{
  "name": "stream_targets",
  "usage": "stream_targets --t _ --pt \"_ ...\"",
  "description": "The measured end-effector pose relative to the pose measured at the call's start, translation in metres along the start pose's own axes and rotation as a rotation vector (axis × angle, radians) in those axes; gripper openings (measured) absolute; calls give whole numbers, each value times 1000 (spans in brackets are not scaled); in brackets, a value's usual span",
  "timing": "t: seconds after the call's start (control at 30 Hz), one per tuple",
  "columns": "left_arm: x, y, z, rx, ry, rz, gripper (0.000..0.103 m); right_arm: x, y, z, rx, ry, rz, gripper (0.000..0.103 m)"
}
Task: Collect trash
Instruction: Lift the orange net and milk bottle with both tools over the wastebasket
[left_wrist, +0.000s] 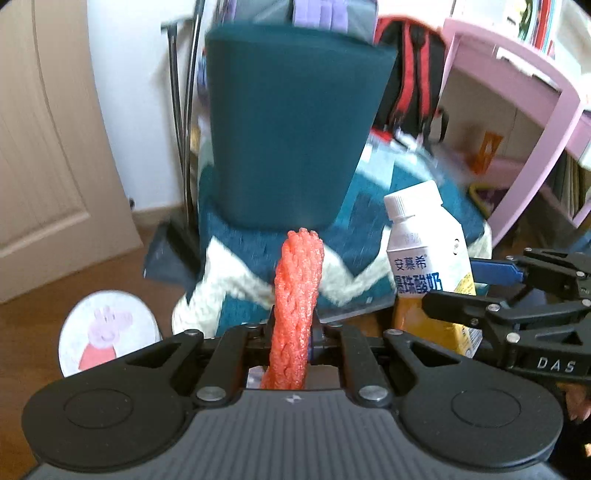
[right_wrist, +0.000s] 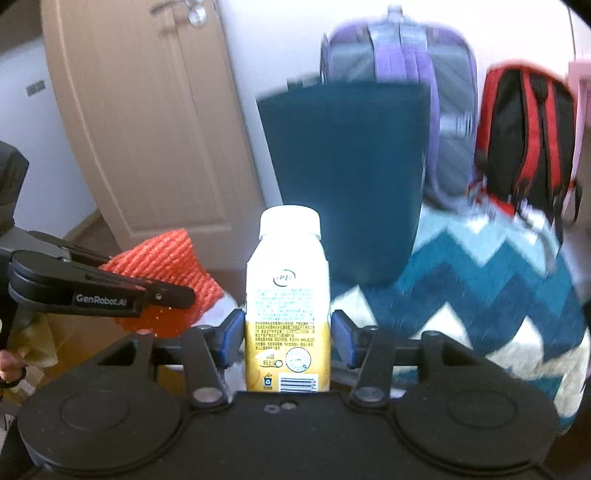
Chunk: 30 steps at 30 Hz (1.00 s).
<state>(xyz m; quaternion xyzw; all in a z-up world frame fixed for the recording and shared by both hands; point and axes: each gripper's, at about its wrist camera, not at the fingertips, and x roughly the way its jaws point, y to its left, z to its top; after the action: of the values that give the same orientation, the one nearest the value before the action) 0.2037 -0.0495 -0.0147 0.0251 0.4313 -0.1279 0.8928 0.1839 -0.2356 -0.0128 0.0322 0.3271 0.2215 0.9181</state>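
Observation:
My left gripper (left_wrist: 293, 332) is shut on an orange-red foam net sleeve (left_wrist: 297, 280), which stands up between its fingers. A white and yellow yogurt drink bottle (right_wrist: 288, 273) with a white cap stands upright in my right gripper (right_wrist: 287, 332), whose blue pads (right_wrist: 232, 336) press on its sides. In the left wrist view the bottle (left_wrist: 424, 251) and the right gripper (left_wrist: 465, 288) are at the right. In the right wrist view the left gripper (right_wrist: 173, 291) and the foam net (right_wrist: 166, 254) are at the left. Both views are blurred.
Ahead stands a chair with a teal backrest (left_wrist: 291, 129) and a chevron cushion (right_wrist: 480, 280). A purple backpack (right_wrist: 402, 55) and a red-black backpack (right_wrist: 524, 136) sit behind it. A pink desk (left_wrist: 535, 110) is right, a beige door (right_wrist: 147, 129) left, a round cartoon-pig item (left_wrist: 109, 332) below.

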Motion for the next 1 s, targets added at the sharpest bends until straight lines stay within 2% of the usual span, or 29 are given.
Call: stream_targets --t 0.2,0.4,0.7,1.0 --pt "-41 -25 33 -21 -117 6 11 -43 -4 42 -32 -140 -18 50" --pt "-71 -46 81 -44 -233 13 11 -66 -11 89 -59 -253 -36 50" --pt "-84 -62 147 -65 -333 37 12 -60 -26 151 -104 -341 -70 50" --pt "-47 -46 203 -71 -342 92 12 -8 -51 192 -87 -314 -89 50"
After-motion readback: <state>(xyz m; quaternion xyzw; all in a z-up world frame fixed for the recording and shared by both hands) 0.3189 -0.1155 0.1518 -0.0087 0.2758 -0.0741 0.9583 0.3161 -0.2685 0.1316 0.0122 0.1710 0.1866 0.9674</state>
